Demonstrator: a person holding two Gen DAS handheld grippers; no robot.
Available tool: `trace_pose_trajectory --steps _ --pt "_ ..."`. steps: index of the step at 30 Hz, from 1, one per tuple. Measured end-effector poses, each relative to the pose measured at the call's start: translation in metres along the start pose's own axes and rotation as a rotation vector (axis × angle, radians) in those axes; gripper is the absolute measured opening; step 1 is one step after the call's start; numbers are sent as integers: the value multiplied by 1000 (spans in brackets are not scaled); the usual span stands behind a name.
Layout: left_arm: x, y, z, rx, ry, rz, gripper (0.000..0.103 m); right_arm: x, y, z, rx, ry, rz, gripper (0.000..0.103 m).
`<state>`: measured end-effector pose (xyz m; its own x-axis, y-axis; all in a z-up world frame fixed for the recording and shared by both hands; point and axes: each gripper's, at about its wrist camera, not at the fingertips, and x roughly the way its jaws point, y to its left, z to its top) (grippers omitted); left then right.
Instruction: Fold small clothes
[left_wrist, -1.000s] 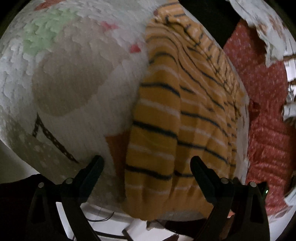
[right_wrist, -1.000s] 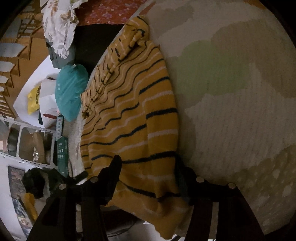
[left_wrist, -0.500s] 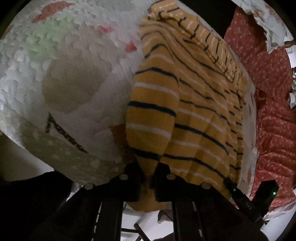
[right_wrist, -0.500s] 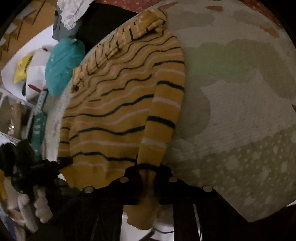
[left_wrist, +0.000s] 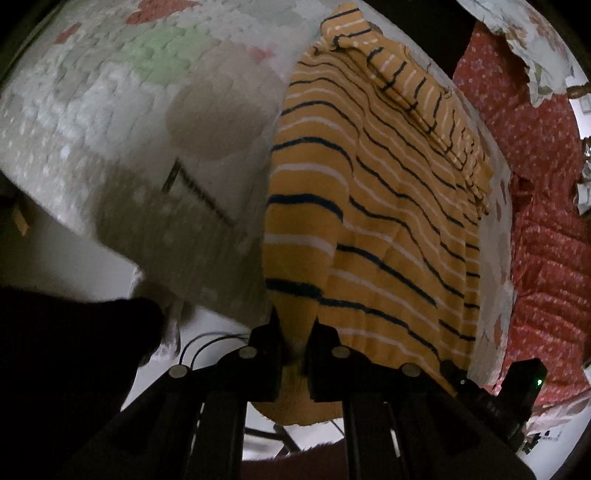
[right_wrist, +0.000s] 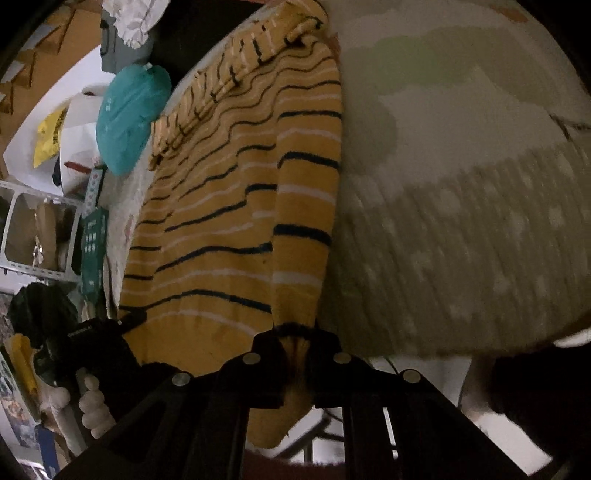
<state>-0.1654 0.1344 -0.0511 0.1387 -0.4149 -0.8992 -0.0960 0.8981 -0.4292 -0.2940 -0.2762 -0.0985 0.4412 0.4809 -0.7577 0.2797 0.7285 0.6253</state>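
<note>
A yellow sweater (left_wrist: 388, 206) with dark and white stripes lies flat on a pale patterned quilt (left_wrist: 147, 92). My left gripper (left_wrist: 295, 332) is shut on the near end of its left folded strip, at the quilt's front edge. In the right wrist view the same sweater (right_wrist: 221, 229) stretches away up and left, and my right gripper (right_wrist: 295, 341) is shut on the dark-banded near end of its right strip. Cloth hangs below both pairs of jaws. The right gripper's black body (left_wrist: 517, 384) shows at the lower right of the left wrist view.
Red dotted fabric (left_wrist: 535, 221) lies to the right of the quilt. A teal bag (right_wrist: 129, 110), a green box (right_wrist: 92, 251) and a white shelf (right_wrist: 37, 229) stand to the left. A gloved hand (right_wrist: 92, 406) holds the left gripper's black body (right_wrist: 88, 332). The quilt (right_wrist: 461, 166) is bare right of the sweater.
Both grippers stood open astride the sweater's near edge a second ago. Each has since shut on the cloth and risen a little, drawing the near edge up.
</note>
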Motion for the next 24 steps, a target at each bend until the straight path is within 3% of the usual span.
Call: trace_pose_trajectory --steps 6,11,19,24 --pt "3 10 -23 -18 32 -17 9 -4 -20 -17 27 49 -12 8" --pt "-16 4 -10 -24 -10 -126 9 -17 -9 -3 31 18 64 9" --pt "-39 -38 66 -10 -103 -171 9 -34 34 80 -19 -87 155 9" --pt "-26 -70 132 -12 -129 -160 9 -29 52 151 -11 -162 161 9"
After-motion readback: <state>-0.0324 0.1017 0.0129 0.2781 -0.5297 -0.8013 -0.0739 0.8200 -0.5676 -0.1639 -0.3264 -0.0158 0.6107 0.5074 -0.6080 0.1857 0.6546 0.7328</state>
